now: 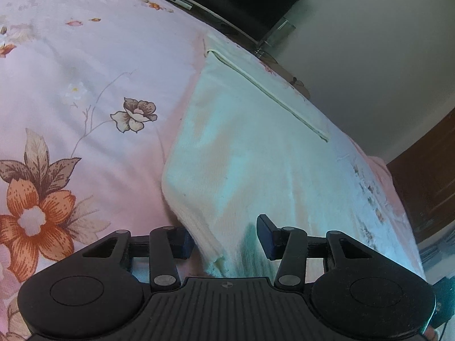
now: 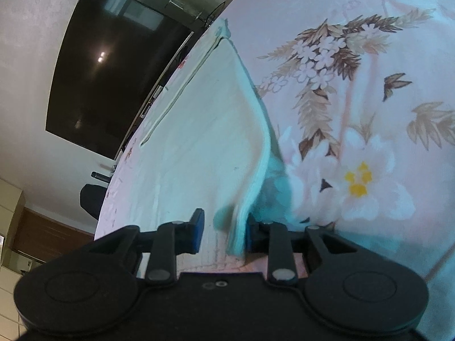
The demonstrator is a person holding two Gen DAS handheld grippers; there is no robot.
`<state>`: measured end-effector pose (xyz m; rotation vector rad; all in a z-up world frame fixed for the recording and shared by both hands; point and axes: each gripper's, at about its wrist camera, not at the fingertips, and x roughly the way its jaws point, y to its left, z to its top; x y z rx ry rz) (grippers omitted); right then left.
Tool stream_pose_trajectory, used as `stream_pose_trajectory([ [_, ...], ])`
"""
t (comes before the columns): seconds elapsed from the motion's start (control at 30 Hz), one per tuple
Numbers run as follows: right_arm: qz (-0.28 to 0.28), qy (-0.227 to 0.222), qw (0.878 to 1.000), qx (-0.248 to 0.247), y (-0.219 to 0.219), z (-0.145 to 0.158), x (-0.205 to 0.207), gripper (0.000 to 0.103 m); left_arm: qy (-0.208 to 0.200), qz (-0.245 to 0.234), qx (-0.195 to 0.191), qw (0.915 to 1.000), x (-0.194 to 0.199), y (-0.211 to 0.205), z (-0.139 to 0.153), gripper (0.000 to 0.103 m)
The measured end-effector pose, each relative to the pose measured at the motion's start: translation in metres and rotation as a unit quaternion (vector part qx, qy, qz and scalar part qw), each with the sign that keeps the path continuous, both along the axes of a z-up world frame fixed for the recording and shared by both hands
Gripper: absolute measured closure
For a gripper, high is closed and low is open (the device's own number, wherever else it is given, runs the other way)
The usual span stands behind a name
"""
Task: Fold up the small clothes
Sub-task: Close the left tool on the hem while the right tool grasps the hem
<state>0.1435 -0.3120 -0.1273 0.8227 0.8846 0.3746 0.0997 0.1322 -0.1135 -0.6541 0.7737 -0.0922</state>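
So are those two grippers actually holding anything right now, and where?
Neither visibly grips. The pale cloth's near edge lies between both open grippers: left gripper, right gripper, pads not pressing.

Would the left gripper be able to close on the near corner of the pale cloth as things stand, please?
Probably yes: the left gripper has its jaws open astride the pale cloth, whose corner lies between them on the floral bedsheet; nothing blocks them.
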Motion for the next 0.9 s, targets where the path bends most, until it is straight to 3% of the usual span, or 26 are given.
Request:
stream_pose_trajectory([
  [0.17, -0.003, 0.004, 1.0, 0.009, 0.001, 0.001, -0.005, 0.076, -0.004, 0.012, -0.043, 0.999, -0.008, 0.013, -0.008, 0.057],
  [0.23, -0.003, 0.004, 1.0, 0.011, 0.002, -0.001, -0.007, 0.076, 0.003, 0.019, -0.045, 0.9988, -0.008, 0.016, -0.011, 0.079],
  [0.3, -0.009, 0.004, 1.0, 0.011, 0.003, -0.004, -0.005, 0.08, 0.014, 0.022, -0.043, 0.9987, -0.006, 0.02, -0.014, 0.093],
  [0.37, -0.016, 0.008, 1.0, 0.003, 0.005, -0.006, -0.002, 0.095, 0.017, 0.02, -0.049, 0.9985, -0.005, 0.023, -0.017, 0.095],
  [0.5, -0.019, -0.005, 0.999, -0.03, 0.014, 0.002, 0.0, 0.096, 0.002, 0.028, -0.038, 0.9989, -0.011, 0.024, -0.01, 0.097],
  [0.73, -0.009, -0.075, 0.995, -0.059, 0.018, 0.044, -0.019, 0.097, -0.049, 0.025, -0.035, 0.9979, -0.029, 0.029, 0.014, 0.097],
  [0.9, -0.011, -0.06, 0.996, -0.064, 0.01, 0.031, -0.023, 0.097, -0.009, 0.034, -0.032, 0.9989, -0.028, 0.03, -0.011, 0.097],
])
